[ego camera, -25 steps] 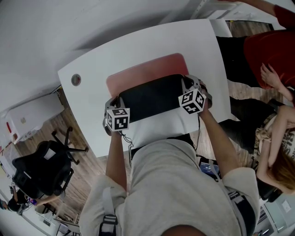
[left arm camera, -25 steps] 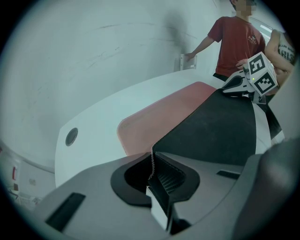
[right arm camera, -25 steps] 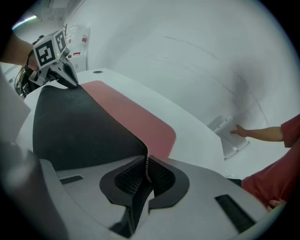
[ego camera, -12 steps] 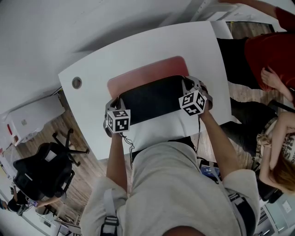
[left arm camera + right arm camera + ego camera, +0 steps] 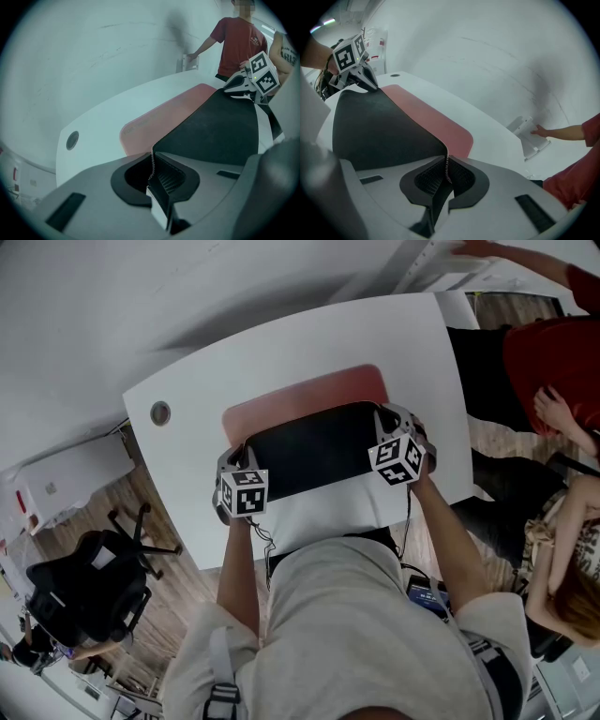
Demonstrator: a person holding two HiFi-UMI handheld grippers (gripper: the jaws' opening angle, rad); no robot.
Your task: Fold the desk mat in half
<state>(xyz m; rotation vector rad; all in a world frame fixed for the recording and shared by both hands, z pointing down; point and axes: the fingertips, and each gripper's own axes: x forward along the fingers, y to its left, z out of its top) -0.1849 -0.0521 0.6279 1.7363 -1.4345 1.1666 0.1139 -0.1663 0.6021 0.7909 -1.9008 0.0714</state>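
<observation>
The desk mat lies on the white table [image 5: 281,343], pink face [image 5: 309,395] up at the far side. Its near half is lifted and turned over, so the black underside [image 5: 314,446] shows. My left gripper [image 5: 230,463] is shut on the mat's left corner, and the stitched edge stands pinched between its pads [image 5: 152,161]. My right gripper [image 5: 392,420] is shut on the right corner, where the edge is clamped the same way [image 5: 446,168]. The black sheet [image 5: 211,131] sags between the two grippers above the pink half [image 5: 431,117].
A round cable hole [image 5: 160,412] sits at the table's left end. A person in red [image 5: 553,343] stands at the right and touches a white holder on the wall [image 5: 529,138]. Another person [image 5: 572,549] is at the right edge. A black office chair [image 5: 89,582] stands at the lower left.
Both grippers keep their grip and their place on the mat. Only the head view has drifted a little.
</observation>
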